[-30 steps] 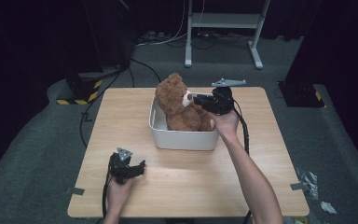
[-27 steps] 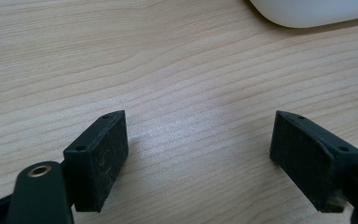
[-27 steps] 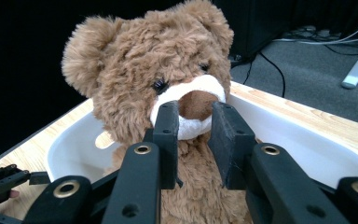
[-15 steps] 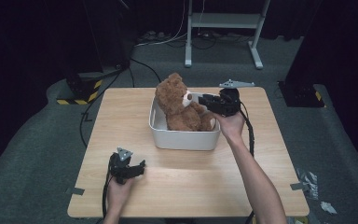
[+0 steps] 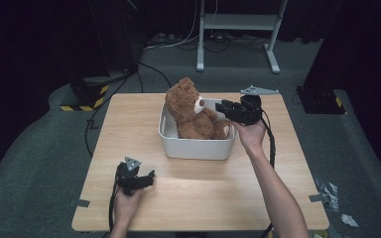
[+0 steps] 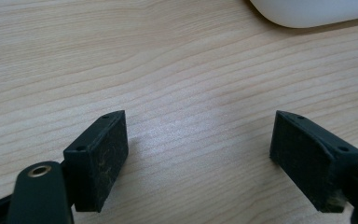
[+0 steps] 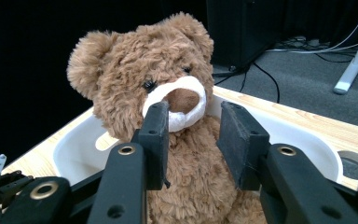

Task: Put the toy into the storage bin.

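Light wooden desk [image 5: 203,183] on grey carpet, dark surroundings, a white metal frame [image 5: 238,29] on the floor beyond its far edge. White tub [image 5: 198,146] on the desk's far half, about midway across, long side running left to right. Brown teddy bear [image 5: 191,111] seated upright inside the tub, body axis vertical, head above the rim, white muzzle facing right toward the right claw [image 5: 222,107]. Right claw held above the tub's right end, pointing left at the bear, jaws parted, the bear's muzzle and chest [image 7: 186,140] framed between the pads without contact. Left claw [image 5: 150,176] low over the desk's near left part, well apart from the tub, jaws spread wide over bare wood [image 6: 191,140], gripping nothing.
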Demonstrator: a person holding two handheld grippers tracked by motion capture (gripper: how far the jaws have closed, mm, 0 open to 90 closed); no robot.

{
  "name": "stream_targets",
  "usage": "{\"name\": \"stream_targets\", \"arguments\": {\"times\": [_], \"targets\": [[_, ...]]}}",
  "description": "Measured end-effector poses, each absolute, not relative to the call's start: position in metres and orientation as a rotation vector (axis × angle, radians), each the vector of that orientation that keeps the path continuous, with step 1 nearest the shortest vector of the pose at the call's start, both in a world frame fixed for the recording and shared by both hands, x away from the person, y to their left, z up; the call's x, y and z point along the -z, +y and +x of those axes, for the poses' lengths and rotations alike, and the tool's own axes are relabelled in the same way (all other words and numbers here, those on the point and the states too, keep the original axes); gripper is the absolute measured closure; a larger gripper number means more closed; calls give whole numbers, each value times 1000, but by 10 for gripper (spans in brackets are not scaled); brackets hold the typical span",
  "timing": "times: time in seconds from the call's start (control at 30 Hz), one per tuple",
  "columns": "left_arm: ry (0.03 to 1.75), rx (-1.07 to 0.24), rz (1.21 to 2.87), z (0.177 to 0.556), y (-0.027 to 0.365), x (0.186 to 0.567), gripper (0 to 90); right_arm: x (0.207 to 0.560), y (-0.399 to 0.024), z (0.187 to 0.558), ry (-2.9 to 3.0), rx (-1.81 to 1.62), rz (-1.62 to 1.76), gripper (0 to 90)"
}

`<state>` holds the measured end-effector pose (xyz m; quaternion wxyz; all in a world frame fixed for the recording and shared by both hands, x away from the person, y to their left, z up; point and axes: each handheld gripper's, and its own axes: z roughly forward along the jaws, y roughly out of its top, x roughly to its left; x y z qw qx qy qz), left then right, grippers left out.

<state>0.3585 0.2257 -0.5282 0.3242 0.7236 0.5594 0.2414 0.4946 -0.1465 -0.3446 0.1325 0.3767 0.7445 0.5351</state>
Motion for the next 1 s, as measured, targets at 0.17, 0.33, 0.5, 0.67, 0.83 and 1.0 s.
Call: {"name": "stream_targets", "arguments": {"times": [0.17, 0.33, 0.5, 0.67, 0.83, 1.0], "targets": [[1467, -633, 1898, 358, 226, 528, 189, 343, -150, 492, 2149, -1562, 1091, 608], [1467, -634, 1898, 358, 226, 528, 189, 341, -154, 490, 2143, -1561, 1090, 606], [1467, -634, 1897, 358, 226, 528, 189, 340, -156, 487, 2138, -1569, 1091, 602], [1467, -634, 1898, 358, 226, 528, 189, 340, -160, 484, 2129, -1578, 1081, 598], [1467, -635, 1897, 358, 226, 528, 189, 341, -163, 481, 2125, -1585, 1087, 595], [1467, -635, 1898, 358, 226, 528, 189, 343, -169, 478, 2120, -1590, 1088, 593]]}}
